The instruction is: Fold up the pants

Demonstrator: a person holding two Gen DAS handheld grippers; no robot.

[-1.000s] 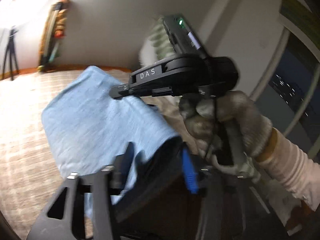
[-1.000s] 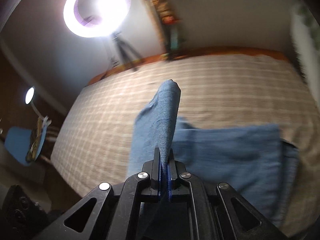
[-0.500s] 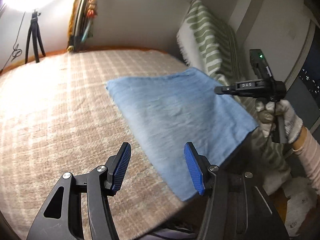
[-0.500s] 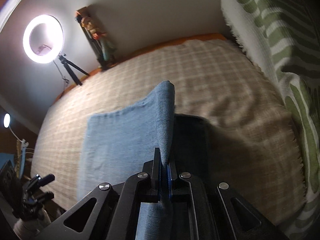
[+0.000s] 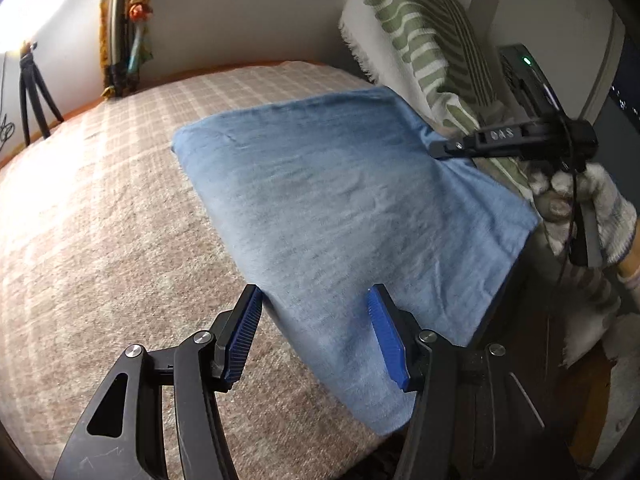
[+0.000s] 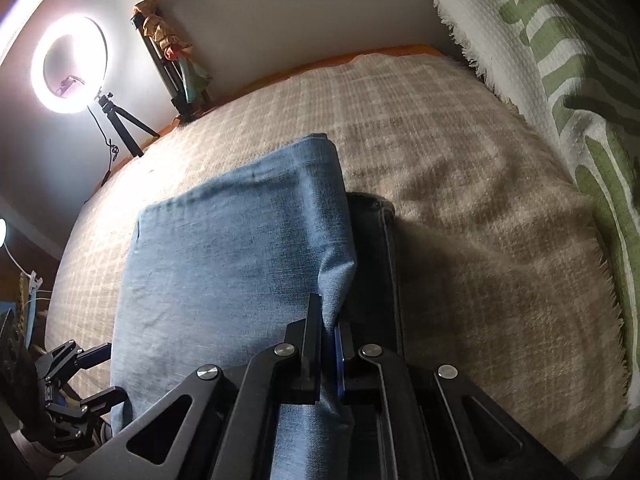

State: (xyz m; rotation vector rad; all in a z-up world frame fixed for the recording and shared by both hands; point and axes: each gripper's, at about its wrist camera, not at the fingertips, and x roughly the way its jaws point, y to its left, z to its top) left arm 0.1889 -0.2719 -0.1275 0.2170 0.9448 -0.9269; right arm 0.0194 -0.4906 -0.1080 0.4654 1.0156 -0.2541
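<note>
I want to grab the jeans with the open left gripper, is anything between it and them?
Nothing visible. The open left gripper has the folded light-blue denim pants directly ahead between its blue pads, while the right gripper is clamped on their far edge.

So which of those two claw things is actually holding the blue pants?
The right gripper: its jaws are pinched shut on an edge of the pants. The left gripper has its jaws spread wide, gripping nothing.

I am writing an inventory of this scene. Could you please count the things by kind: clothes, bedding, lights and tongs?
Clothes: 1, the blue pants.
Bedding: 2, the checked bed cover and the green striped blanket.
Lights: 1, the ring light.
Tongs: 2, the left tongs, open, and the right tongs, shut on the pants.
Total: 6.
</note>
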